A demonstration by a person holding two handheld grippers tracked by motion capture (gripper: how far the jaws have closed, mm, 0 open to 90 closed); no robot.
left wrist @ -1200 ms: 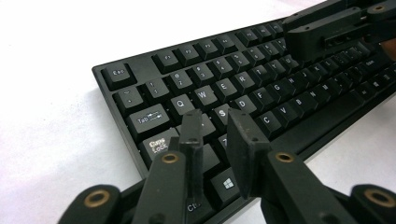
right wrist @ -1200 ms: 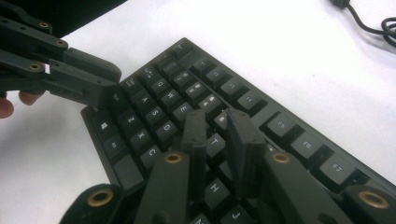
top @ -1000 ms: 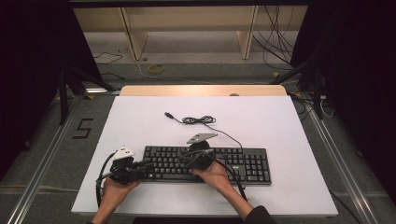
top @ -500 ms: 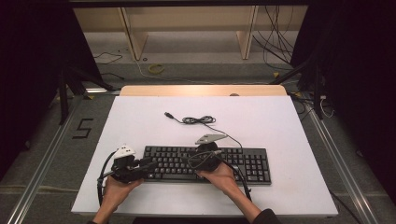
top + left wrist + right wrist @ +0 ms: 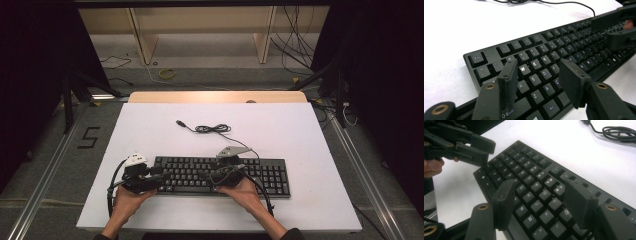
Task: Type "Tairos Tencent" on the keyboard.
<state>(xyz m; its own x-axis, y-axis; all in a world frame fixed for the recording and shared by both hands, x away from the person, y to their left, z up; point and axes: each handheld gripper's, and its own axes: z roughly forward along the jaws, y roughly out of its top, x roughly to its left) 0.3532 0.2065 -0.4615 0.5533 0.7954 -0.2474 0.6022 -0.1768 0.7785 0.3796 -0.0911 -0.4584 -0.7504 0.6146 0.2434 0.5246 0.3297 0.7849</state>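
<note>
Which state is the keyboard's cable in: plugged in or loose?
Loose. The cable lies partly coiled on the white table behind the keyboard, its plug lying free.

The keyboard (image 5: pixel 220 174) is black all over, its keys (image 5: pixel 544 60) black with small white letters and signs. Its cable (image 5: pixel 212 129), coiled toward the far edge of the table (image 5: pixel 300 135), is black too. The table top is plain white, without pattern, and a strip of pale wood (image 5: pixel 215 97) runs along its far edge. The left gripper (image 5: pixel 152 176) is black, with a white piece on top of its body; its jaws show matt black, with brass-coloured rings at the joints. The right gripper (image 5: pixel 209 175) is black likewise, carries a grey plate, and has the same brass-coloured rings. The floor (image 5: pixel 50 165) is grey, with a black figure 5 (image 5: pixel 88 137) marked on it.
</note>
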